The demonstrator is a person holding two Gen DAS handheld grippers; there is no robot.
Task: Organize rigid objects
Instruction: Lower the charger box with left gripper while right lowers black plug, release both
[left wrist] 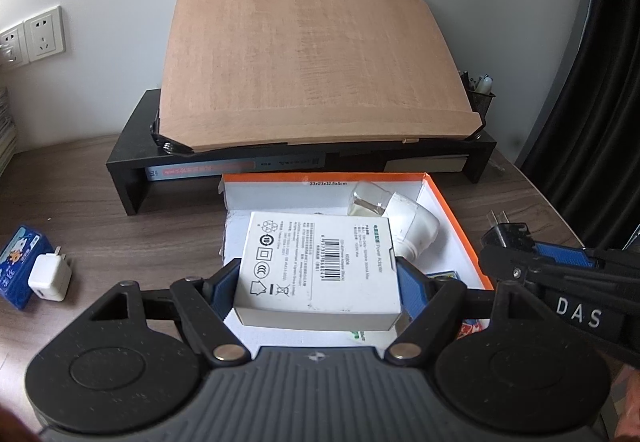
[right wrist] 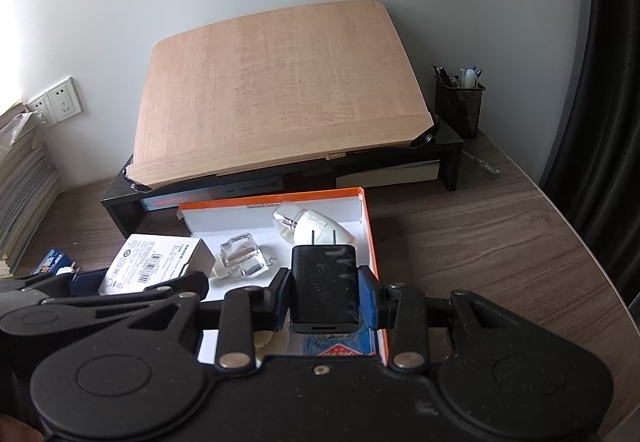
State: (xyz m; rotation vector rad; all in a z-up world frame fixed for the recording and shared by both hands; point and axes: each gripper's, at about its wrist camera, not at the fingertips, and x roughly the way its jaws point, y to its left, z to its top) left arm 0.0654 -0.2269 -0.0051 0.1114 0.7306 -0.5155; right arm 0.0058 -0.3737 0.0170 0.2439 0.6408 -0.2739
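A: Left wrist view: the left gripper (left wrist: 318,276) has its blue pads pressed on both sides of a white adapter box (left wrist: 320,266), label side up, held over the near half of the orange tray (left wrist: 456,218).

B: And the right gripper (right wrist: 325,292)?

A: Clamped on a black charger (right wrist: 324,282), prongs pointing away, at the tray's near right corner. Both loads are off the tray floor, as far as the fisheye lets me judge.

B: What lies in the tray?

A: A white bottle (right wrist: 308,226) near its far wall and a clear cube (right wrist: 242,256) just left of that. Printed cards show at the near edge, partly hidden under the grippers.

B: Outside the tray?

A: Left of it on the desk (left wrist: 120,226), a white plug (left wrist: 50,276) touches a blue packet (left wrist: 20,262). Behind the tray stands a black riser (left wrist: 132,158) bearing a tilted wooden board (left wrist: 312,62); a mesh pen cup (right wrist: 460,106) sits at the riser's right end.
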